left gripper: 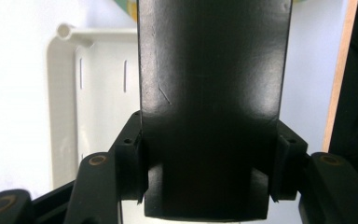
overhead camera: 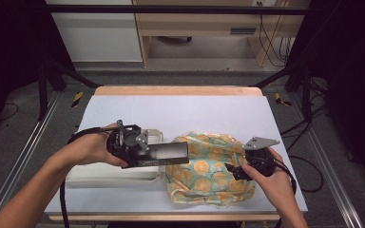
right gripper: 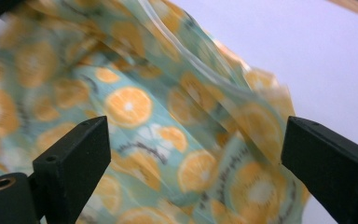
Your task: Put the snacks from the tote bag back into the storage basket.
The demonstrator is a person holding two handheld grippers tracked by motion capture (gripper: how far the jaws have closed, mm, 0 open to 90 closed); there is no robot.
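My left gripper (overhead camera: 146,153) (left gripper: 209,158) is shut on a flat black rectangular box (overhead camera: 168,152) (left gripper: 209,70), its pads pressing on the box's two long sides. The box lies level and points right, over the edge of a white plastic tray (overhead camera: 109,175) (left gripper: 63,93), with its far end reaching a fabric bag printed with orange slices (overhead camera: 209,168) (right gripper: 158,116). The bag lies crumpled on the white table (overhead camera: 171,109). My right gripper (overhead camera: 233,170) (right gripper: 198,140) hovers open at the bag's right side, jaws wide apart with the fabric seen between them but not pinched.
The tray sits at the front left of the table, the bag at the front right. A wooden strip (overhead camera: 176,90) runs along the table's far edge. Black frame posts and cables (overhead camera: 309,156) stand at both sides.
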